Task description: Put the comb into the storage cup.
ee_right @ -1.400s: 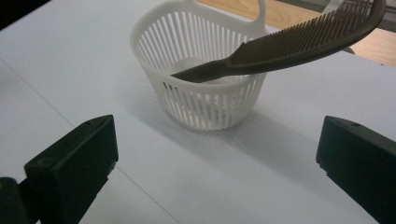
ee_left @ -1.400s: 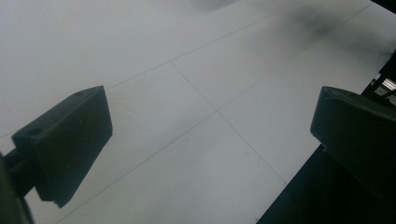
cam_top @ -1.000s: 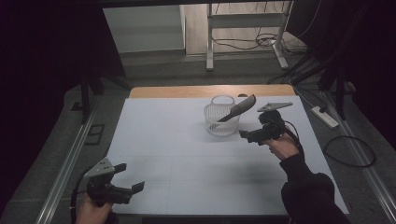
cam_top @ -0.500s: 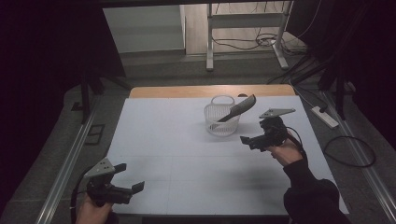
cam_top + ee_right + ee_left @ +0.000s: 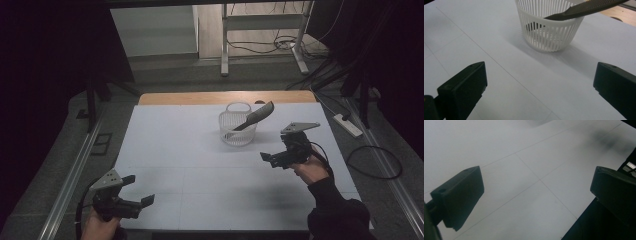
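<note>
The left tongs (image 5: 134, 191) sit at the counter's near left corner, jaws apart and empty, held by a hand (image 5: 100, 227) at the bottom edge of the high view. The left gripper view looks past these two black jaws at bare white surface crossed by thin seam lines, with the counter's dark edge running under the right-hand jaw.

The right tongs (image 5: 268, 159) hover over the right part of the counter (image 5: 175, 150), jaws apart and empty too, pointing left; a hand (image 5: 310, 170) in a dark sleeve (image 5: 335, 215) holds them, and a grey three-cornered plate (image 5: 299, 127) rides on top. The basket (image 5: 238, 127) stands just beyond them, near but not touching.

The right gripper view shows the basket (image 5: 549, 27) close: white plastic, slatted walls, upright on the counter (image 5: 506, 72). A black comb (image 5: 584, 8) leans in it, one end down inside, the other rising over the rim to the right. Its fine teeth can be made out here; in the high view the comb (image 5: 254, 117) reads only as a dark slanted strip.

No brand, label or writing is legible anywhere.

The high view alone takes in the surroundings: a wooden strip (image 5: 225, 97) at the counter's far edge, a white power strip (image 5: 347, 125) and cables (image 5: 375, 162) on the floor at right, and a metal frame (image 5: 262, 30) farther back.
</note>
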`<state>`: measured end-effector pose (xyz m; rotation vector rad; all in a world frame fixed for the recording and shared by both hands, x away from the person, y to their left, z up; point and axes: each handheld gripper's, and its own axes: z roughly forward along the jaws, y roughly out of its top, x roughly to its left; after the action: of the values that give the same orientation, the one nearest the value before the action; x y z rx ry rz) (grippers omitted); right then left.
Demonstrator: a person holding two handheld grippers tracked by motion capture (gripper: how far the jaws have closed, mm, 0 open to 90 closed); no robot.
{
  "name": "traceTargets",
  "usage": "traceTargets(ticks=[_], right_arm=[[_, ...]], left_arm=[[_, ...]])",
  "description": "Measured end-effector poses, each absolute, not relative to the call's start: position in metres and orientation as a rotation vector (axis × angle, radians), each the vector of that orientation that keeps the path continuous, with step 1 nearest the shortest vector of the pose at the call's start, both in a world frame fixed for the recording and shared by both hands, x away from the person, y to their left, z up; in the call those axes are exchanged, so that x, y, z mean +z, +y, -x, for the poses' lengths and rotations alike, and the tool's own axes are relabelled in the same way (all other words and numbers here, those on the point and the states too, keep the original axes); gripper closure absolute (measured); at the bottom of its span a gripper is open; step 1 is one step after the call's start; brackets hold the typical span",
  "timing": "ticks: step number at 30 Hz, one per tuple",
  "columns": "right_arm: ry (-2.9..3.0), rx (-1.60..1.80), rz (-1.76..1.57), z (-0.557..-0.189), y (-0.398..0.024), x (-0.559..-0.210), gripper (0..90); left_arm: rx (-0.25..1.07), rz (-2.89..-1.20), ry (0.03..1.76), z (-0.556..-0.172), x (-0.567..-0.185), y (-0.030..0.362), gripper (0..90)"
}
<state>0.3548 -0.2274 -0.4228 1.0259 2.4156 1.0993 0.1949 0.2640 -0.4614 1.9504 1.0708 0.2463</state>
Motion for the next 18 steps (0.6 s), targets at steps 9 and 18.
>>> traceTargets(ticks=[9, 18], right_arm=[[2.411, 1.085, -1.027, -0.344, -0.238, -0.424, 0.0], [2.412, 1.078, -1.049, -0.331, -0.25, -0.427, 0.0]], left_arm=[[0.245, -1.948, 1.065, -0.195, -0.462, 0.264, 0.0], [0.244, -1.948, 1.064, -0.194, -0.462, 0.265, 0.0]])
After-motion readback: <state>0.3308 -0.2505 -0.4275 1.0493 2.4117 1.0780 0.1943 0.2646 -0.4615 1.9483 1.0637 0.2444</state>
